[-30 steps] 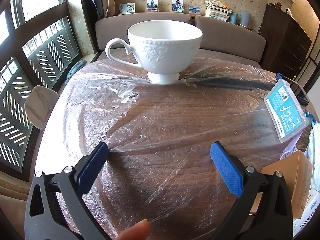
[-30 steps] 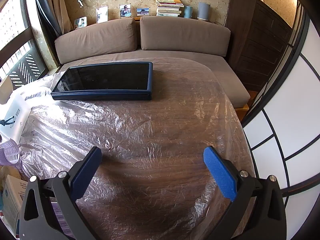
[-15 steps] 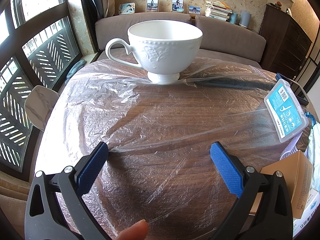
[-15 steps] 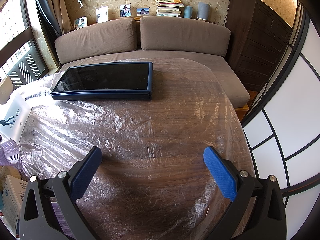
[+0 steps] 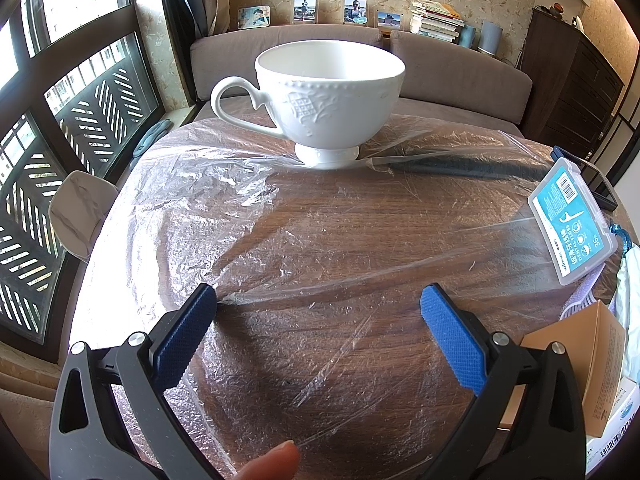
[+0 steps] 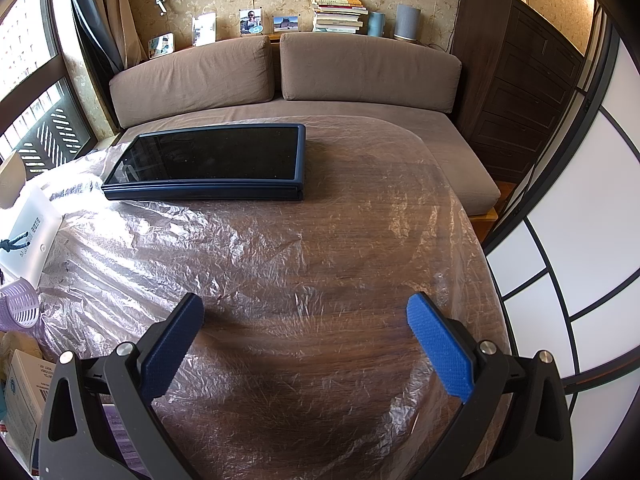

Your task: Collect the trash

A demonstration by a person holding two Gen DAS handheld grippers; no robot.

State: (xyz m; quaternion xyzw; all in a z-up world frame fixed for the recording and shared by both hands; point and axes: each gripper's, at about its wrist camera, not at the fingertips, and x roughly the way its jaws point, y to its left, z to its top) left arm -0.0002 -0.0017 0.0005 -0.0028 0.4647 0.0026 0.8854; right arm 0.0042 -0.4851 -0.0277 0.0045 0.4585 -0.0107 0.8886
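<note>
A crinkled sheet of clear plastic film (image 5: 248,208) lies spread over the round wooden table and also shows in the right wrist view (image 6: 200,240). My left gripper (image 5: 318,300) is open and empty, low over the film near the table's front. My right gripper (image 6: 304,308) is open and empty, low over the film on the right part of the table. A brown cardboard box (image 5: 576,356) and a white printed box (image 5: 612,420) lie at the right edge of the left wrist view.
A white teacup (image 5: 324,96) stands on the film at the far side. A blue dental floss case (image 5: 572,220) lies at the right. A dark tablet (image 6: 208,164) lies at the far side. A purple perforated cup (image 6: 20,308) sits left. A sofa (image 6: 280,76) is behind the table.
</note>
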